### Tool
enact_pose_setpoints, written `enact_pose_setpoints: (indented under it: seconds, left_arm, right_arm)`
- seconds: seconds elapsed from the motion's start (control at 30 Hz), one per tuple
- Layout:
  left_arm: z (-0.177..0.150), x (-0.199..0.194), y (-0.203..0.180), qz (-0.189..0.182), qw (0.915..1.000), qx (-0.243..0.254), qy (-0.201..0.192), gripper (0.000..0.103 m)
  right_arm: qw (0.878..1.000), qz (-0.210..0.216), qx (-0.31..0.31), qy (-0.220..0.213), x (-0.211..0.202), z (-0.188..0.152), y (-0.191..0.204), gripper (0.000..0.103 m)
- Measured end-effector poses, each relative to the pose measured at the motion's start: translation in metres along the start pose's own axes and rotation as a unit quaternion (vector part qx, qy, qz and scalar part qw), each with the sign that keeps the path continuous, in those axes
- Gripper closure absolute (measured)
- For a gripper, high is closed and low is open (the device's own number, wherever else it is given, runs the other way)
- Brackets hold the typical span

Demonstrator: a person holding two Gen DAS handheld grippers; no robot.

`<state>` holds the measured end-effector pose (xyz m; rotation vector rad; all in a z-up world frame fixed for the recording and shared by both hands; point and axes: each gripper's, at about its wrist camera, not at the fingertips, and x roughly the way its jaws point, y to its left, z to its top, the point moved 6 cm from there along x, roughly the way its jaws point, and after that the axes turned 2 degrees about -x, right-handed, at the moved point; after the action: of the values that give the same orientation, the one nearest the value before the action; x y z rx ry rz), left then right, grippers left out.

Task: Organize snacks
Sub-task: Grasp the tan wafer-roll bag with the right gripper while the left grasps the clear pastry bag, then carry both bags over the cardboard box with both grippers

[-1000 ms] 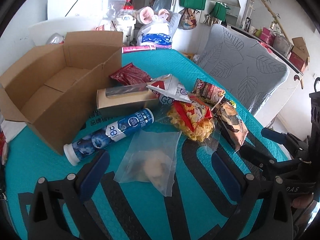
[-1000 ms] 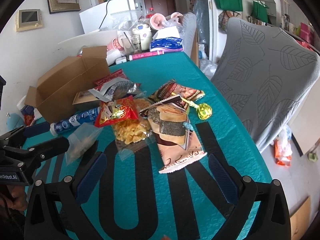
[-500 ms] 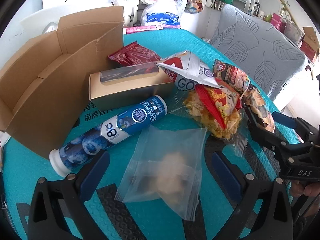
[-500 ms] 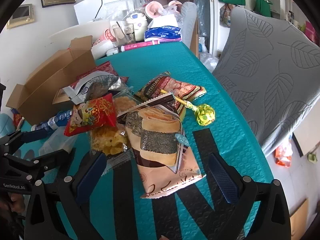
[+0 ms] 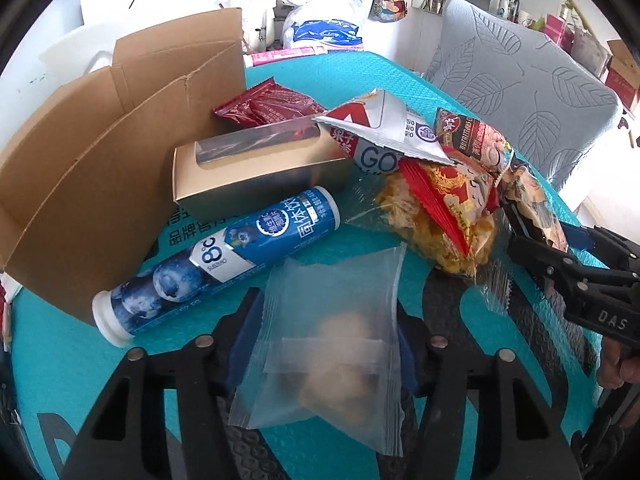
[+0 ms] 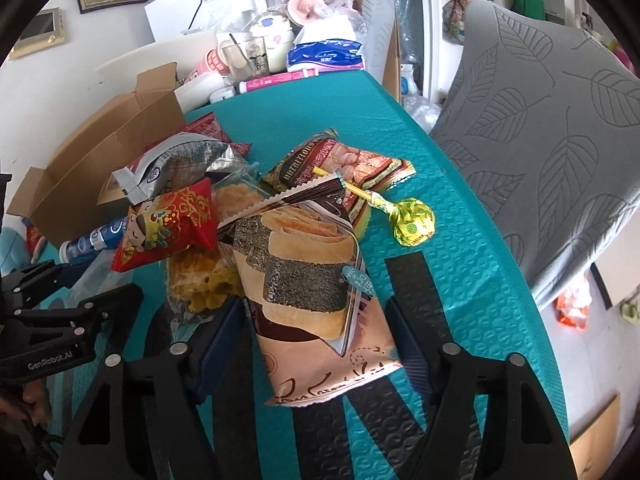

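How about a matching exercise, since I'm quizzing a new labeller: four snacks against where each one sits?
Things:
1. clear pouch
2. seaweed-roll packet
3. lollipop
4. blue tube

Places:
A. head on the bare teal mat
B. between the left tool fingers
C. lying beside the cardboard box
D. between the right tool fingers

Pairs: 1-B, 2-D, 3-A, 4-C.

Both tools' jaws have just been closing, each with its packet between them.
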<state>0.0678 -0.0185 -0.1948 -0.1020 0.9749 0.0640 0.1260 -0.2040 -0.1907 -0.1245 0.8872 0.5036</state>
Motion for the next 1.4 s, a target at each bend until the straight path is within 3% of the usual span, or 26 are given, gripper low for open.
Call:
enact_pose_setpoints:
  seconds: [0.1,0.27,0.6,0.8,1.1,1.4]
  left_arm:
    - [-0.002,-0.004,-0.002,-0.008,1.0000,0.000,0.005,0.058]
    - [-0.015,-0.022,-0.003,-0.020,0.9998,-0.007,0.001,0.064]
    - [-0.033,-0.060,-0.008,-0.021,0.9995,0.005,-0.021,0.066]
    - [-0.033,-0.084,-0.005,-0.030,0.9988,-0.012,-0.037,0.066]
    - [-0.030,-0.130,0.022,-0.002,0.9951,-0.047,-0.087,0.066]
    - [0.008,-0.170,0.059,0.036,0.9849,-0.068,-0.155,0.066]
  right_arm:
    - [1.000,-0.011,-0.003,0.002,-0.003,-0.003,0.001,0.049]
    - [1.000,0.000,0.003,0.006,-0.016,-0.016,0.003,0.050]
    - [1.000,0.020,-0.009,0.012,-0.053,-0.048,0.025,0.050]
    - [0.997,0.064,-0.029,0.008,-0.067,-0.050,0.050,0.050]
    - [0.987,0.125,-0.104,-0.005,-0.076,-0.026,0.106,0.050]
    - [0.970,0.156,-0.177,-0.054,-0.086,0.033,0.160,0.050]
